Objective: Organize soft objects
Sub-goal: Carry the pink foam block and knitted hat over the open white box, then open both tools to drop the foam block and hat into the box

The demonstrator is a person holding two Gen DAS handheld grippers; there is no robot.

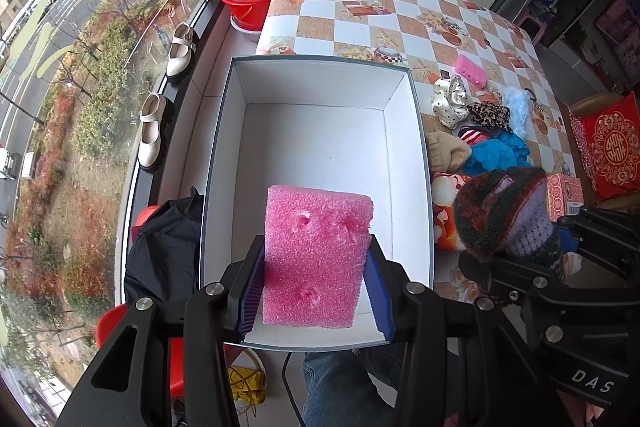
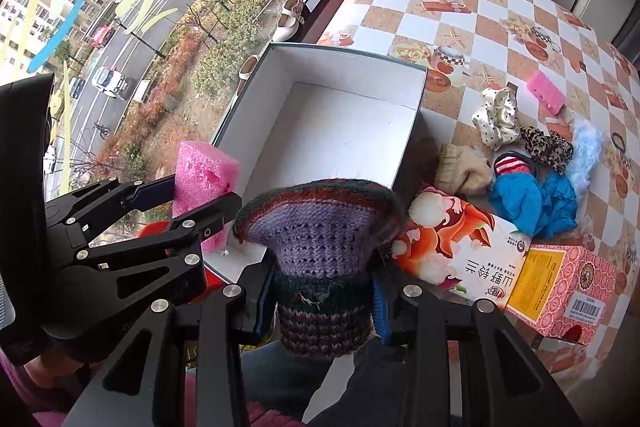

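1. The open white cardboard box [image 1: 320, 131] on the checkered desk [image 1: 400, 11] is bare inside.
2. Left tongs [image 1: 316, 279] clench a pink foam block [image 1: 316, 255] over the box's near end.
3. Right tongs [image 2: 320, 301], angled steeply down, grasp a striped knitted hat [image 2: 316, 239] beside the box.

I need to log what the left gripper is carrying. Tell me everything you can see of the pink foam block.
The pink foam block is a thick rectangular slab of coarse, open-celled foam, bright pink, with three ragged pits torn in its broad face. It stands roughly upright, clamped at its two side edges between the ribbed blue pads of the left gripper, whose jaws press on it. It hangs over the near end of the white box; whether it touches the box floor cannot be told.
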